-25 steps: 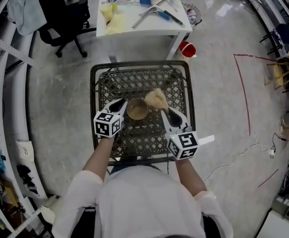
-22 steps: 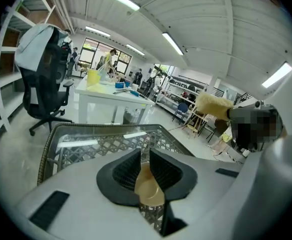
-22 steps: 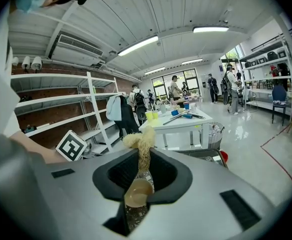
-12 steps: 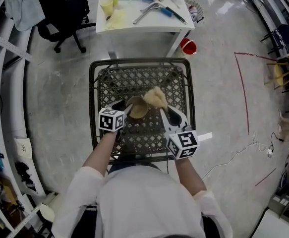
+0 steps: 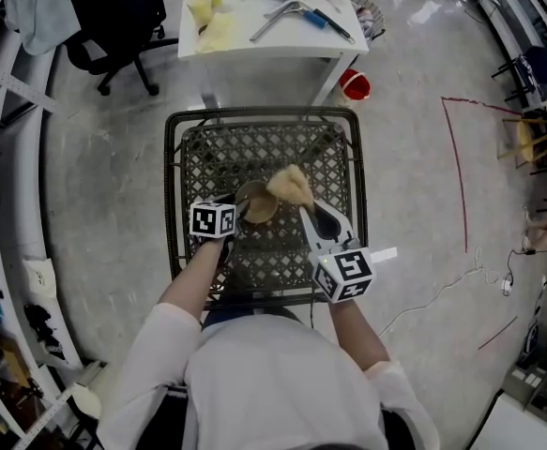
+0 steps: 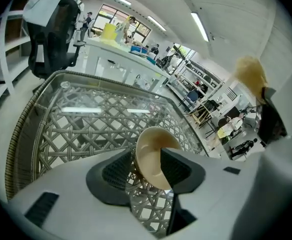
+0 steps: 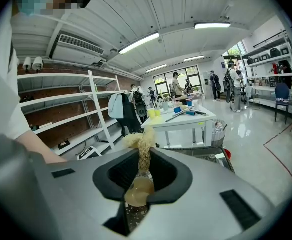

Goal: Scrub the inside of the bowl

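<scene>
Head view, with the two tool views. Each tool carries one cube printed with black-and-white square markers, the left cube (image 5: 212,220) and the right cube (image 5: 341,275); these patterns are the only print that can be made out.

Against the frame a second earlier, the left tool (image 5: 235,206) has sunk toward the counter (image 5: 172,157) and its cube looks smaller. Its jaws have just been opening and now stand wide apart. The rim of the bowl (image 5: 257,204) lies between them, one pad outside the wall and one inside the hollow, neither pressing. The right tool (image 5: 307,212) keeps its place, clamped on a strand of the scrubber (image 5: 292,186), whose tuft hangs at the bowl's upper right.

Count: one bowl, at frame centre on the woven counter; one scrubber; two tools. At the upper edge stands one white table (image 5: 264,40).
</scene>
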Motion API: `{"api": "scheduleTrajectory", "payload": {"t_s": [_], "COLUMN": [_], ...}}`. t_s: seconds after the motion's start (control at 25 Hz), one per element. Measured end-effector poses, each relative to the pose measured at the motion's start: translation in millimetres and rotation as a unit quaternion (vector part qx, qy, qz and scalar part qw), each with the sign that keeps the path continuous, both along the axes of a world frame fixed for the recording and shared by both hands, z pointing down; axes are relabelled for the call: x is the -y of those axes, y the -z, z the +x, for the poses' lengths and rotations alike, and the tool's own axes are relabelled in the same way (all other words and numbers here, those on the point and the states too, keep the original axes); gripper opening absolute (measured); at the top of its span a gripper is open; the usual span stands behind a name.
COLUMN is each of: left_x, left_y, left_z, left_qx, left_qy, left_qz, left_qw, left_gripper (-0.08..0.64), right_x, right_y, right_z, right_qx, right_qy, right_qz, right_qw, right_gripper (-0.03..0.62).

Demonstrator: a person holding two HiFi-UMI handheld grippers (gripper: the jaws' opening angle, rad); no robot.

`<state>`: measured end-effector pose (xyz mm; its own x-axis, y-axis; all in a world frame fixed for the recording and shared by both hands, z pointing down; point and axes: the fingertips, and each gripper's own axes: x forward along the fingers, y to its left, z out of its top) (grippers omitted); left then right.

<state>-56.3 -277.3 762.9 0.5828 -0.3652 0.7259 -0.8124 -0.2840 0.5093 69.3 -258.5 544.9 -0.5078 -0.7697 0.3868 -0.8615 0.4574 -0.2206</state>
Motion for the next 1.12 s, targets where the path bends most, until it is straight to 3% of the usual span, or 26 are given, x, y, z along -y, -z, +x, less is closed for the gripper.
{"api": "scheduleTrajectory", "payload": {"t_s": [0.28,0.48,0.68,1.12], "left_x": [-5.7,-10.5,-8.3,0.4], "left_y": [-17.2,-22.4,-21.1,-8.4], "left_z": [-0.3,-4.6,-6.2,-15.2], "left_qx": [0.007,0.010,0.023,0.042], "left_qy": [0.008,0.021,0.022,0.044], "left_qz": [-0.027,-0.040,-0.032,0.001], "left_qw": [0.9996,0.9990,0.9990,0.9982], "left_gripper": [0.184,0.128,0.063,0.048], "right_x": [-1.7,-2.0,-4.0,-4.8], "right_y": [-3.2,-4.6,-6.0,-2.4], "right_z": [1.8,3.0,2.3,3.4], "right_qx": [-0.002,-0.002,-0.001,-0.001], "right_qy": [-0.003,-0.006,-0.007,-0.008], "right_qz": [-0.004,-0.006,-0.010,-0.003], "right_qw": [1.000,1.000,1.000,1.000], "right_gripper": [0.069,0.069,0.069,0.069]}}
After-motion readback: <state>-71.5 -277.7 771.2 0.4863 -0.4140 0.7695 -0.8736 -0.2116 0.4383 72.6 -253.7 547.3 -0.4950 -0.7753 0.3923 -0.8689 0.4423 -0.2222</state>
